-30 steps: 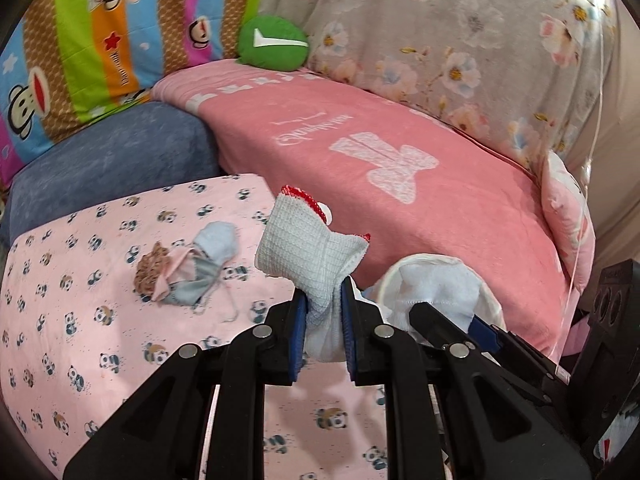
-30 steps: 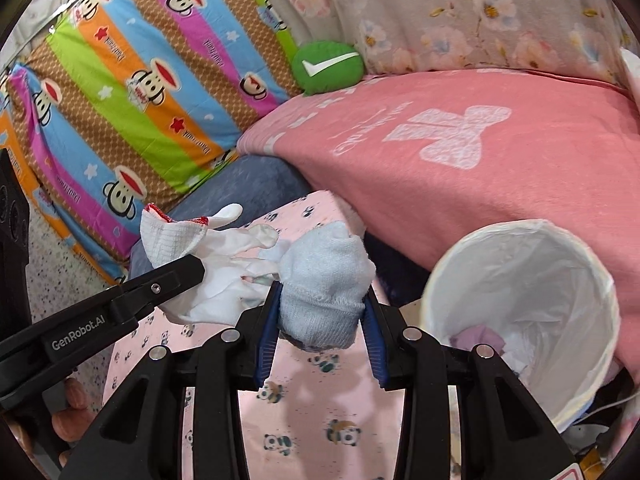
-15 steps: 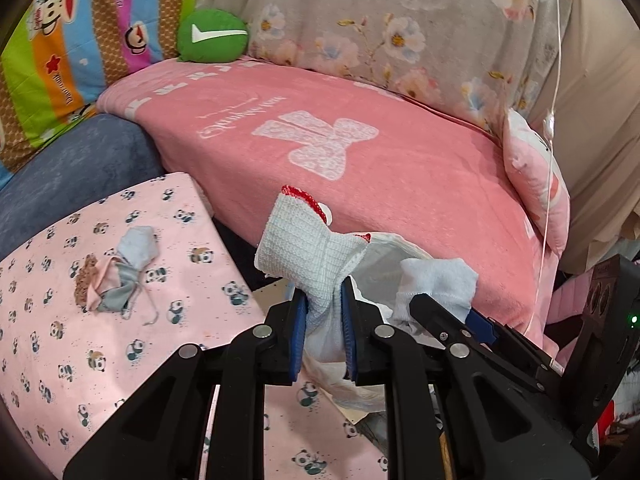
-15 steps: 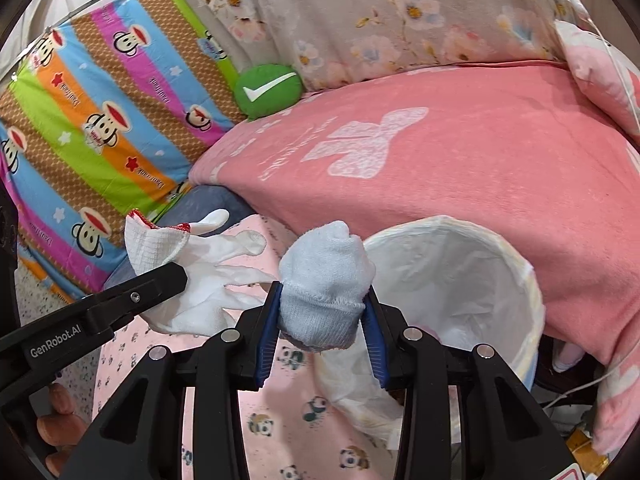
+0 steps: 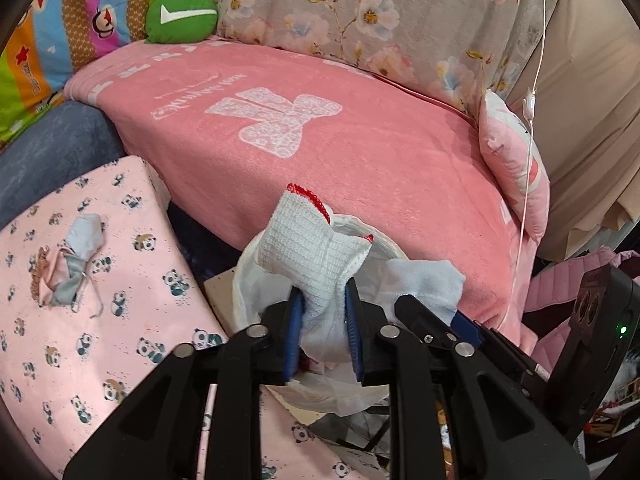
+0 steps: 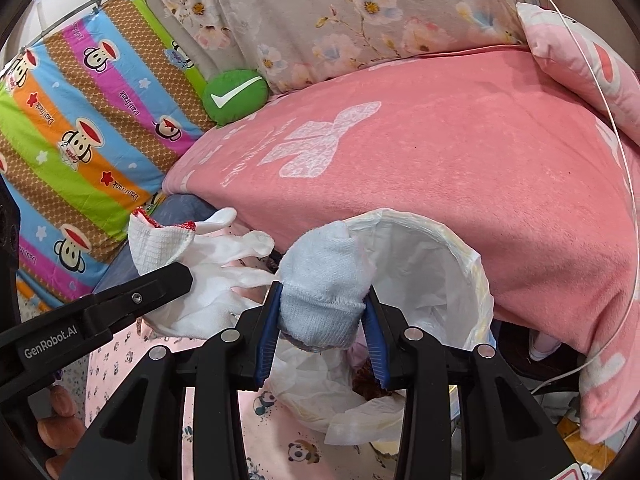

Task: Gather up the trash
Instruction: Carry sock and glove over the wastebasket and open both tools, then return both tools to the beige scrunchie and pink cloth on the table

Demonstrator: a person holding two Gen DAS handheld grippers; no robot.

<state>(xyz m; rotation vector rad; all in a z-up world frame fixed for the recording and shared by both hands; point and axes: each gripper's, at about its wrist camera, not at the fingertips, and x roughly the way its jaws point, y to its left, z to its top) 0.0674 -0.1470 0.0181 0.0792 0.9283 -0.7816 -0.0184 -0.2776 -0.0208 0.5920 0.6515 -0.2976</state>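
My left gripper is shut on a white knit glove with a red cuff and holds it over the near rim of the white-lined bin. My right gripper is shut on a pale blue sock and holds it over the open bin. The glove and the left gripper's arm show in the right wrist view. The sock shows in the left wrist view. A crumpled face mask with a brown scrap lies on the panda cloth.
A pink blanket covers the sofa seat behind the bin. A green check-mark cushion and a striped monkey cushion lie at the back. A pink pillow and a thin white cord are at the right.
Both grippers have moved right from above the panda cloth to above the bin, each still holding its item. The mask has slid to the left of the view.
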